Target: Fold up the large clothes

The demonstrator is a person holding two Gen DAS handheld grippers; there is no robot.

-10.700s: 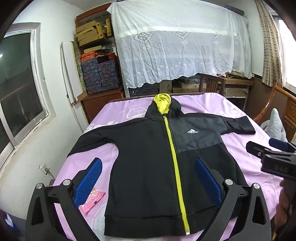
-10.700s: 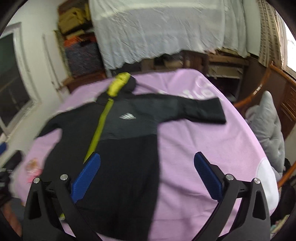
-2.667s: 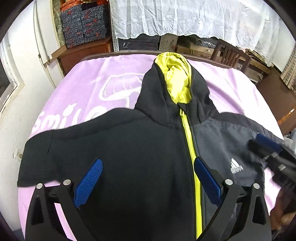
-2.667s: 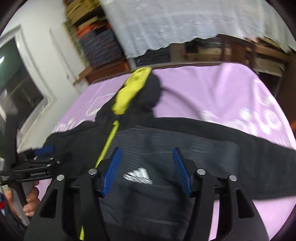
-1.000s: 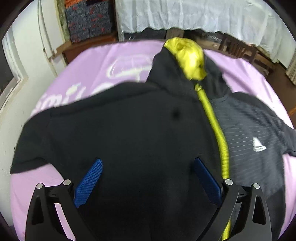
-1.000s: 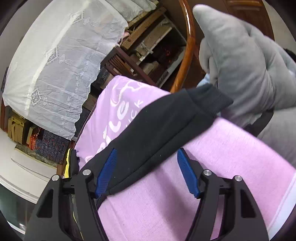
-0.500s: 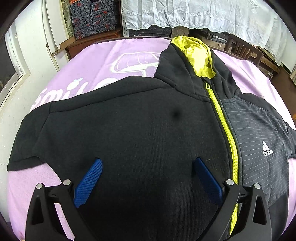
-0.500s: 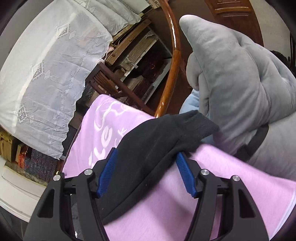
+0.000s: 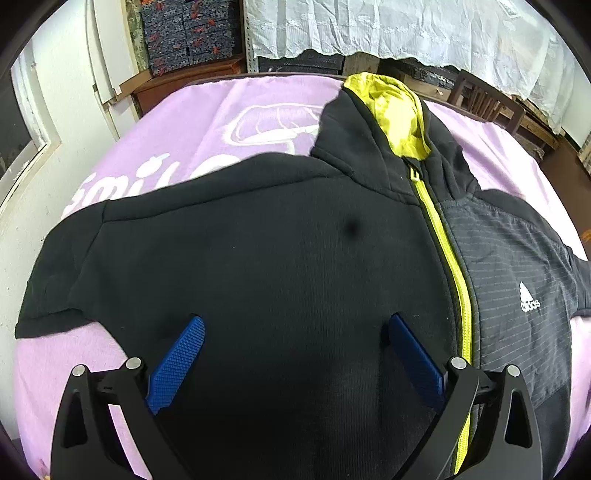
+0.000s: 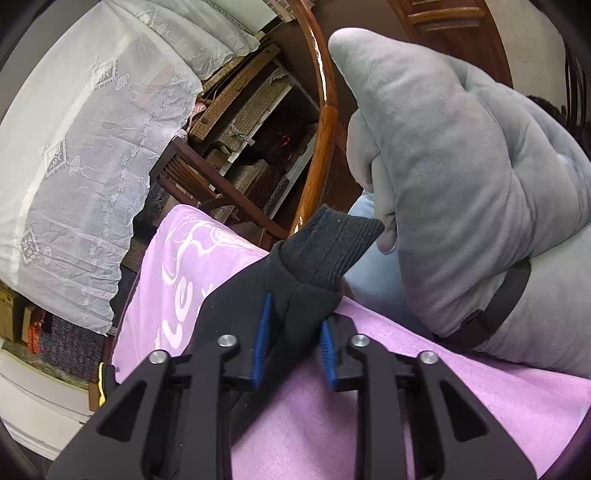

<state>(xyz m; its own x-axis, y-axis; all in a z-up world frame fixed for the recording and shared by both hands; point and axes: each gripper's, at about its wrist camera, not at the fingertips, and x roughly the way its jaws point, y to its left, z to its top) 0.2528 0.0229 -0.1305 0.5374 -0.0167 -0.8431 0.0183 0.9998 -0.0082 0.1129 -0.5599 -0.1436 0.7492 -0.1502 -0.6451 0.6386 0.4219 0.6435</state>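
A black hooded jacket (image 9: pixel 280 258) with a yellow zip (image 9: pixel 448 266) and yellow hood lining lies front-up on the purple blanket (image 9: pixel 192 125). My left gripper (image 9: pixel 295 332) is open and empty, hovering just above the jacket's chest. In the right wrist view, my right gripper (image 10: pixel 293 334) is shut on the jacket's right sleeve (image 10: pixel 295 288) just behind its ribbed cuff (image 10: pixel 332 243), at the blanket's edge (image 10: pixel 443 387).
A grey plush toy (image 10: pixel 461 166) lies right beside the cuff against a curved wooden rail (image 10: pixel 321 110). A wooden chair (image 9: pixel 484 103) and shelves under a white lace cloth (image 9: pixel 406 29) stand behind the blanket. A white wall and window (image 9: pixel 22 110) are at the left.
My right gripper has closed its jaws onto the sleeve near the cuff. My left gripper has held almost still above the chest.
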